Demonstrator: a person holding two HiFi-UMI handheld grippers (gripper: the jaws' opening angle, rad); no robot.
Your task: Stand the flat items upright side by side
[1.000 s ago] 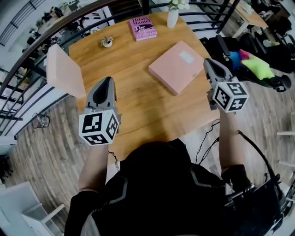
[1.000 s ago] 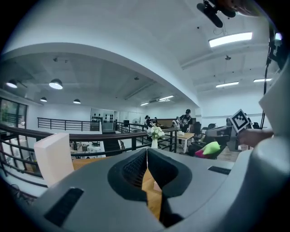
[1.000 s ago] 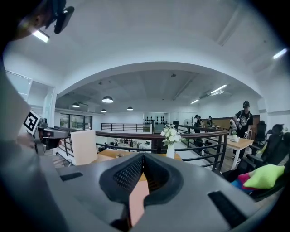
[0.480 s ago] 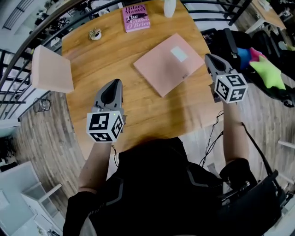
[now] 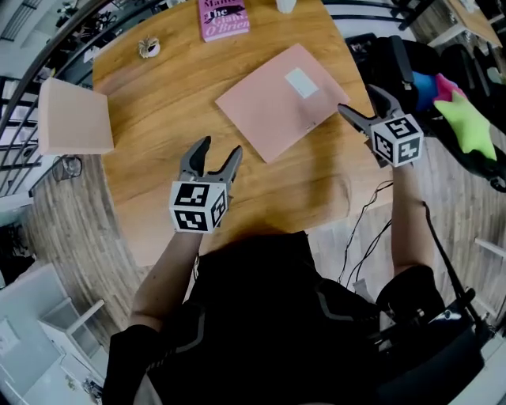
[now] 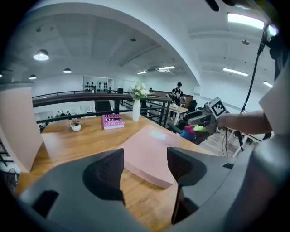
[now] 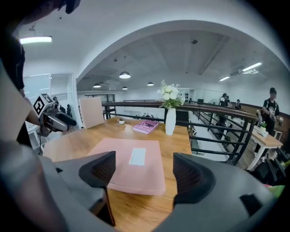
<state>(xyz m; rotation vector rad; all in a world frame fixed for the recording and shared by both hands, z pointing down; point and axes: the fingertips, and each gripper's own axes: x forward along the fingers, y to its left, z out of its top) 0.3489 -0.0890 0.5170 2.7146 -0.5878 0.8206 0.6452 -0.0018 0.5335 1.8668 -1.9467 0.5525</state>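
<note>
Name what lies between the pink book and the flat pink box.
Only bare table between pink book and flat pink box, seen in the head view.

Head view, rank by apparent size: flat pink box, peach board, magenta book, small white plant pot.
flat pink box
peach board
magenta book (top cropped by frame)
small white plant pot

Head view: high above, faced steeply down on wooden table (image 5: 158,150); nearly whole tabletop in frame.
Left gripper view: low, close over table's near-left part, faced across toward railing (image 6: 90,96); flat pink box (image 6: 145,152) near, straight ahead.
Right gripper view: low at table's right side, faced across it; same box close ahead.
All three shared box and pink book (image 5: 224,20). Both low views also shared white vase (image 7: 170,121).
</note>
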